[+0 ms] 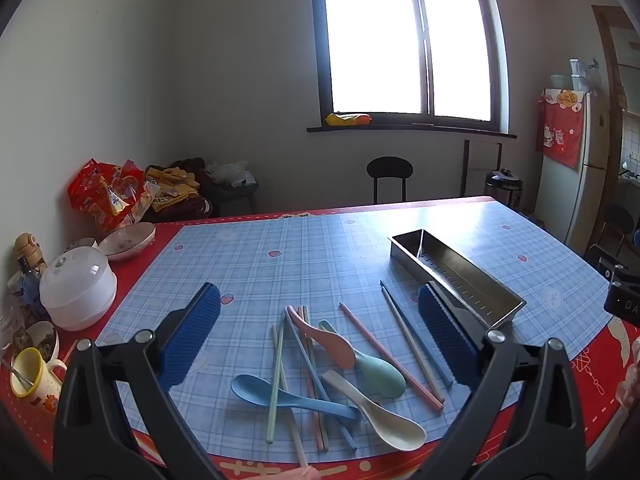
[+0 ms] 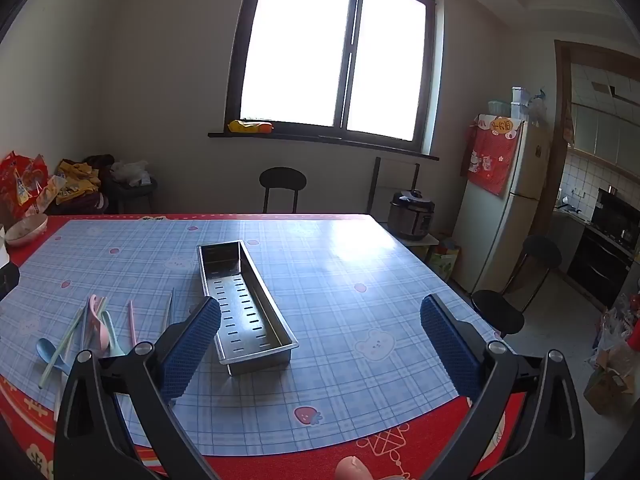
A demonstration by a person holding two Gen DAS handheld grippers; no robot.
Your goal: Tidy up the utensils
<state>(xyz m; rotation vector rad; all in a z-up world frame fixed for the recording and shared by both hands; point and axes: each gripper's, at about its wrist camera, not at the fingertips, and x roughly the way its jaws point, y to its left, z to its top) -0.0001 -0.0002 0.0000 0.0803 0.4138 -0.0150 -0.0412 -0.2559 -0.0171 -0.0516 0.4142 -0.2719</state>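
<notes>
Left claw spread wide right over the pile, handles running away from it, tray off right.

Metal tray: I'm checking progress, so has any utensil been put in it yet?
No, the metal tray shows only its bare slotted bottom, while the spoons and chopsticks lie on the table.

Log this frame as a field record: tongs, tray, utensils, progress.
left tongs: open, empty, over the pile
right tongs: open, empty, near the tray
tray: steel, slotted floor, nothing in it
spoons: blue, pink, green, cream, overlapping
chopsticks: loose on the table, some crossing the spoons
progress: nothing sorted yet
</notes>
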